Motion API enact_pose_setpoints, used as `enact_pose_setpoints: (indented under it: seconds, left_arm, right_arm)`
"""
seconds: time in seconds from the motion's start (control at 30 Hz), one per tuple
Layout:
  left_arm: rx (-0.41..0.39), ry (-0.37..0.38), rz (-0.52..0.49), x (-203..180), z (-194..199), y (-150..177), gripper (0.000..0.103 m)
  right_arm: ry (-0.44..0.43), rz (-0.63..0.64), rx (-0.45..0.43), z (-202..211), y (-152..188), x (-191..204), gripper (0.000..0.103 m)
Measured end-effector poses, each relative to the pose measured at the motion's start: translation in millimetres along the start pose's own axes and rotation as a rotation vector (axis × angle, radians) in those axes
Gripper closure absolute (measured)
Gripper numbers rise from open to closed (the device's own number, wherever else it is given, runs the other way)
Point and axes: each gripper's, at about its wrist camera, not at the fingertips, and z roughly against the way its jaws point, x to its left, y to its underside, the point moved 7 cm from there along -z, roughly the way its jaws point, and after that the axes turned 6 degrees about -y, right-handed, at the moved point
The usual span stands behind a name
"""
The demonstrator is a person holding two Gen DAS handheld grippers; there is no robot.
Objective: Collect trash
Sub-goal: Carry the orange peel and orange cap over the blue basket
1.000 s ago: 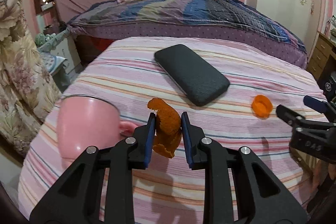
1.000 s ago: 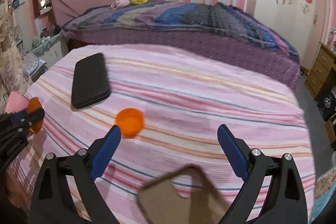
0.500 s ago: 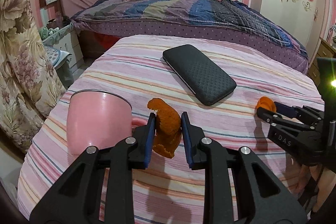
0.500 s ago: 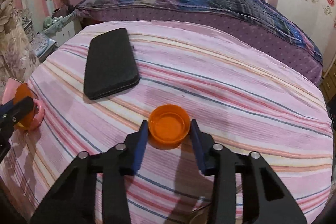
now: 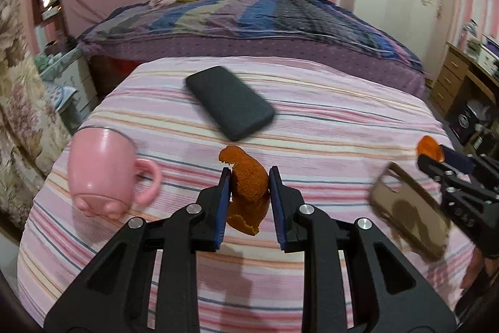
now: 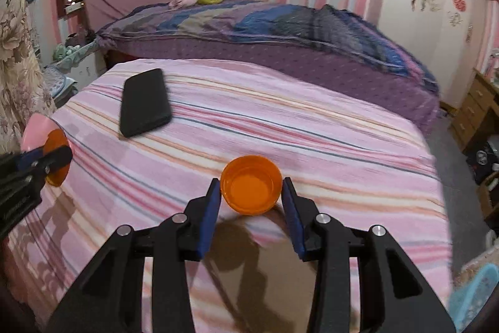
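My left gripper [image 5: 248,192] is shut on a curled piece of orange peel [image 5: 249,183] and holds it above the pink striped tablecloth [image 5: 327,130]. My right gripper [image 6: 251,192] is shut on an orange bottle cap [image 6: 251,188], open side up and lifted off the cloth. In the left wrist view the right gripper [image 5: 436,158] shows at the right edge with the cap [image 5: 428,147]. In the right wrist view the left gripper [image 6: 46,161] shows at the left edge with the peel [image 6: 56,158].
An upside-down pink mug [image 5: 103,173] stands left of the peel. A black phone-sized case [image 5: 229,105] lies farther back. A brown translucent phone cover [image 5: 408,214] lies near the table's front right. A bed stands behind the table, a blue basket [image 6: 477,295] low on the right.
The right gripper's jaws closed on the orange cap and lifted it off the cloth. Both grippers drew back and rose a little. The left gripper kept the peel.
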Motion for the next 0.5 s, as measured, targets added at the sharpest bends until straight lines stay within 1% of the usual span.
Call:
enact_pose_setpoints:
  seconds: [0.03, 0.1, 0.13, 0.2, 0.23, 0.27, 0.33, 0.4, 0.5]
  left_arm:
    - [-0.006, 0.008, -0.013, -5, 4, 1, 0.079]
    - [-0.023, 0.029, -0.042, -21, 13, 5, 0.079]
    - [-0.024, 0.041, -0.048, -27, 16, 8, 0.079]
    - [-0.02, 0.062, -0.051, -37, 19, 12, 0.079]
    - [-0.015, 0.075, -0.05, -44, 20, 15, 0.079]
    - [-0.007, 0.085, -0.049, -50, 21, 18, 0.079]
    - [0.004, 0.103, -0.062, -65, 23, 22, 0.079]
    - [0.003, 0.102, -0.082, -76, 25, 24, 0.079]
    - [0.001, 0.106, -0.111, -98, 28, 27, 0.079]
  right_arm:
    - [0.037, -0.019, -0.011, 22, 9, -14, 0.063]
    - [0.058, -0.034, -0.017, 36, 13, -23, 0.063]
    - [0.093, -0.064, -0.026, 57, 25, -38, 0.063]
    - [0.131, -0.084, -0.032, 75, 38, -53, 0.063]
    - [0.135, -0.085, -0.033, 76, 39, -55, 0.063]
    - [0.165, -0.098, -0.035, 90, 50, -66, 0.063]
    - [0.198, -0.117, -0.032, 105, 64, -80, 0.063]
    - [0.239, -0.152, -0.021, 123, 82, -101, 0.063]
    - [0.274, -0.196, -0.022, 140, 99, -124, 0.063]
